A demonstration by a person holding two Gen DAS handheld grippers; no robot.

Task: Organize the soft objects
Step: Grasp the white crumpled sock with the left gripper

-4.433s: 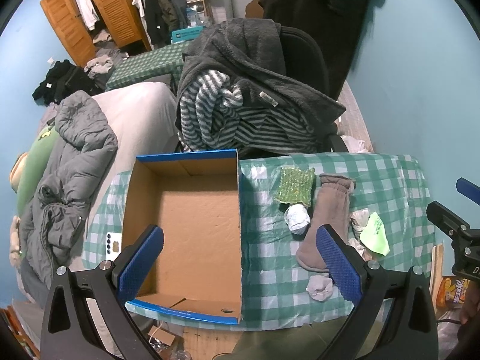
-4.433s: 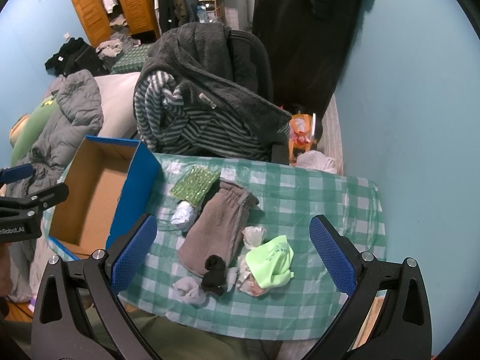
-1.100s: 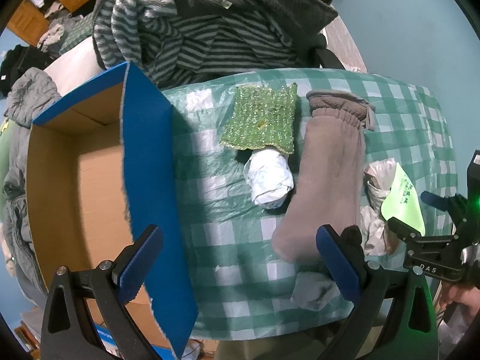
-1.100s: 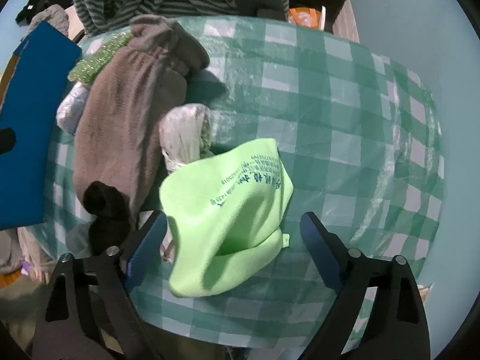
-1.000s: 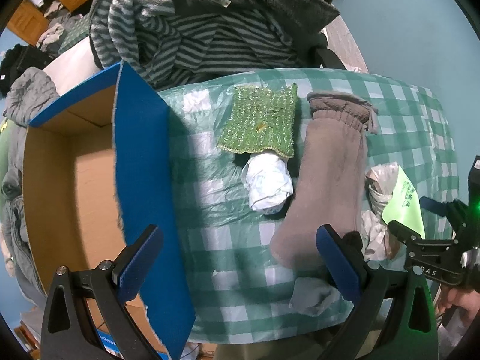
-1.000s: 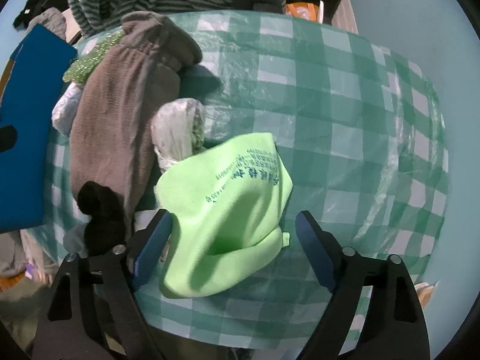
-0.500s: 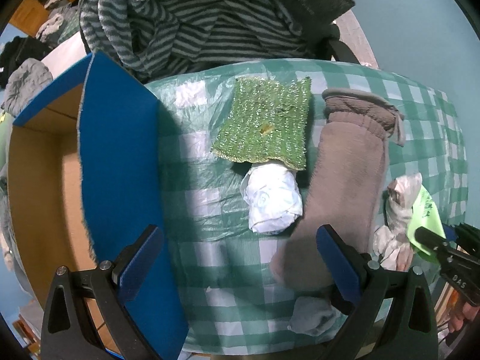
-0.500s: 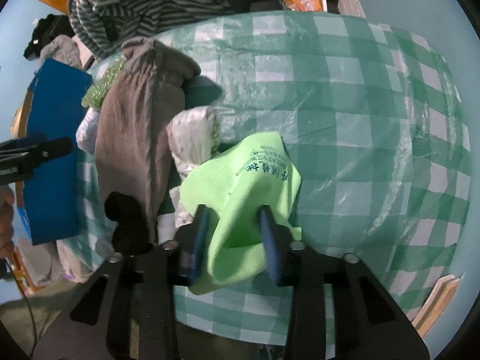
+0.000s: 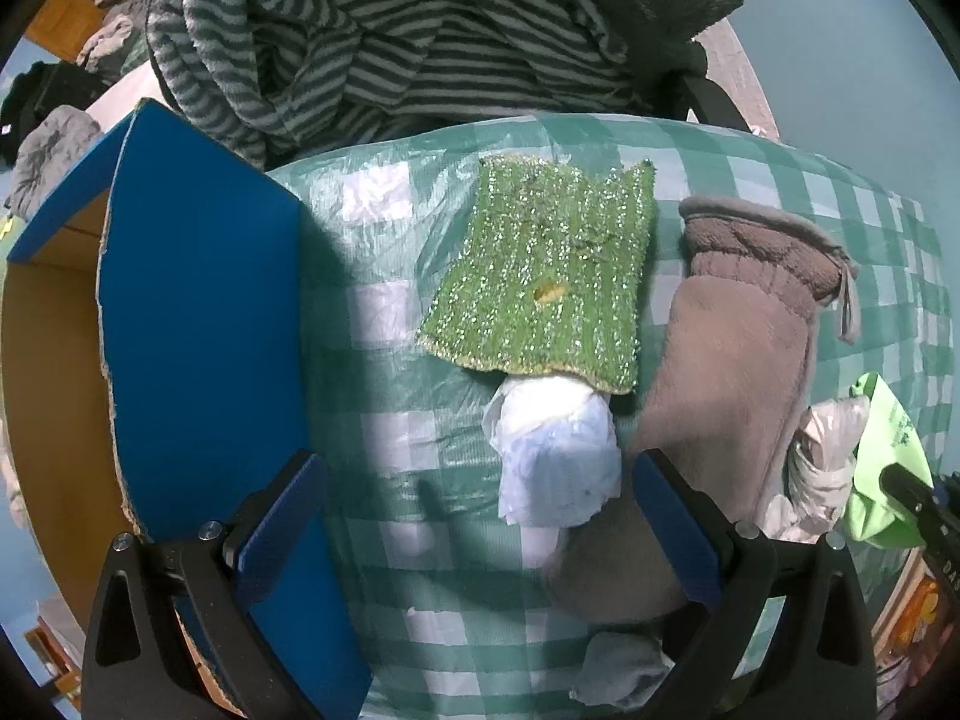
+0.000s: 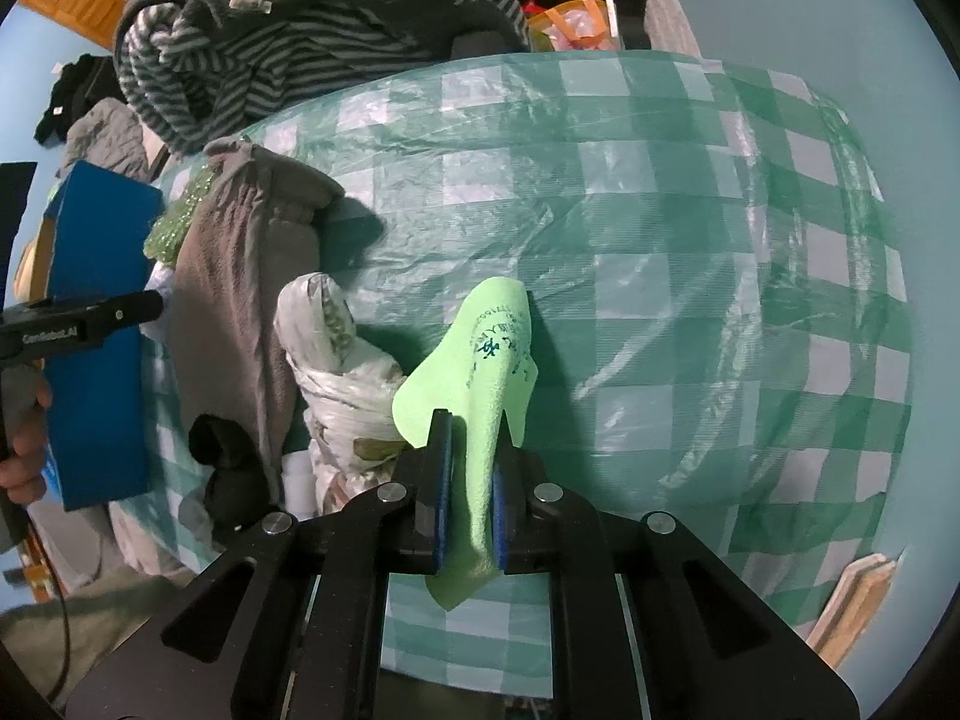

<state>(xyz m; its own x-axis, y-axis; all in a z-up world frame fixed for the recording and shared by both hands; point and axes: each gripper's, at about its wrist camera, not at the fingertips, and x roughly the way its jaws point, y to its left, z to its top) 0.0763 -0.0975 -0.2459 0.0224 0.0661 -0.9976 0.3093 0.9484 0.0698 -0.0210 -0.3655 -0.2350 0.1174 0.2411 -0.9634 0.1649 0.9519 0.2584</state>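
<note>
My right gripper [image 10: 470,450] is shut on a lime green cloth [image 10: 486,372] with dark print, pinched into an upright fold over the checked tablecloth [image 10: 660,210]; the cloth also shows at the right edge of the left wrist view [image 9: 879,456]. My left gripper [image 9: 474,498] is open just above a crumpled white wad [image 9: 555,456]. A sparkly green knit cloth [image 9: 540,282] lies beyond the wad. A brown fleece sock [image 9: 732,384] lies to its right. The blue cardboard box [image 9: 198,324] stands open at the left.
A crumpled plastic bag [image 10: 336,360] and a small black sock [image 10: 231,462] lie left of the green cloth. A grey wad [image 9: 624,666] sits near the table's front edge. A chair piled with striped and grey fleece clothes [image 9: 420,30] stands behind the table.
My right gripper has closed on the lime green cloth and bunched it into a fold. My left gripper has moved forward and lower over the white wad.
</note>
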